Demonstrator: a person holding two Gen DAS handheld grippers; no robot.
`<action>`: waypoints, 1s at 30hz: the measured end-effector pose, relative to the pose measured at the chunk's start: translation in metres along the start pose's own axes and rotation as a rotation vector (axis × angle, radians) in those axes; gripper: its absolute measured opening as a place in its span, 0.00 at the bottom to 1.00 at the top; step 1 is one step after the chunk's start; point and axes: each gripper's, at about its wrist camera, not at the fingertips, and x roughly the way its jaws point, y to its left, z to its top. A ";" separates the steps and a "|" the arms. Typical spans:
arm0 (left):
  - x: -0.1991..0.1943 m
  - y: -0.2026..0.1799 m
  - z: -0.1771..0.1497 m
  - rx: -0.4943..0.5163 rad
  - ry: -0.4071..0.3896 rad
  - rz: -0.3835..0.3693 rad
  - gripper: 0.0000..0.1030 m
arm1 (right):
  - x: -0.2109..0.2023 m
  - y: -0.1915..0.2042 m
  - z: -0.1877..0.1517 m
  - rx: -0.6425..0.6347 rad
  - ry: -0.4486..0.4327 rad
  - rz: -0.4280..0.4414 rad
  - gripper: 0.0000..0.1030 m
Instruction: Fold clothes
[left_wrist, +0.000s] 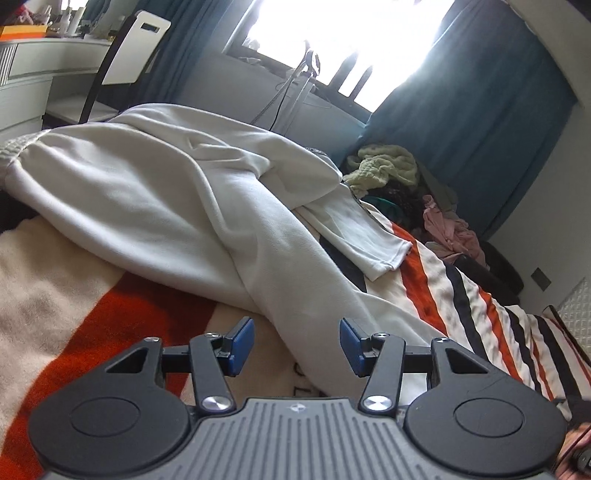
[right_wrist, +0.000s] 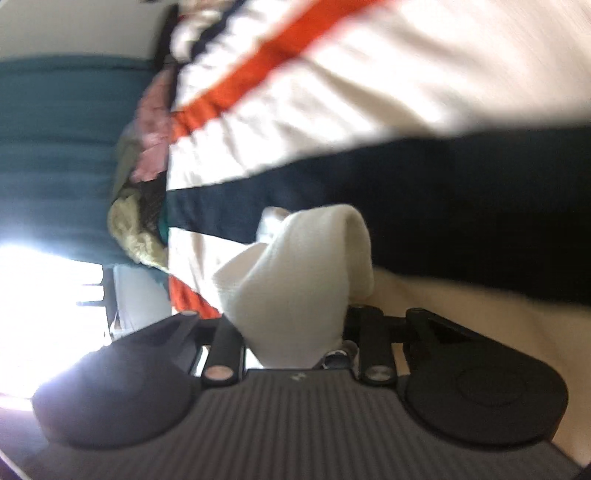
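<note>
A white garment (left_wrist: 166, 192) with long legs lies spread on the striped blanket (left_wrist: 74, 295) in the left wrist view. One leg runs down towards my left gripper (left_wrist: 297, 345). Its blue pads (left_wrist: 243, 343) stand apart on either side of that leg without pressing it, so it is open. In the blurred right wrist view my right gripper (right_wrist: 295, 325) is shut on a bunched end of the white cloth (right_wrist: 295, 266), which hides both pads. The held end hangs above the blanket (right_wrist: 406, 74).
A heap of other clothes, pale green (left_wrist: 388, 166) and pink (left_wrist: 447, 229), lies at the far side of the bed. A chair (left_wrist: 136, 48) and a white desk (left_wrist: 29, 74) stand at the back left. Teal curtains (left_wrist: 480, 110) frame a bright window.
</note>
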 end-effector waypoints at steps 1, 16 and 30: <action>-0.002 -0.001 0.000 0.001 -0.019 -0.002 0.51 | -0.002 0.013 0.007 -0.046 -0.019 0.029 0.22; -0.014 -0.008 0.000 0.037 -0.091 0.018 0.53 | -0.025 0.059 0.046 -0.527 -0.068 0.050 0.22; -0.009 0.002 -0.003 -0.009 -0.041 -0.007 0.54 | 0.007 -0.012 0.078 0.030 0.242 -0.025 0.84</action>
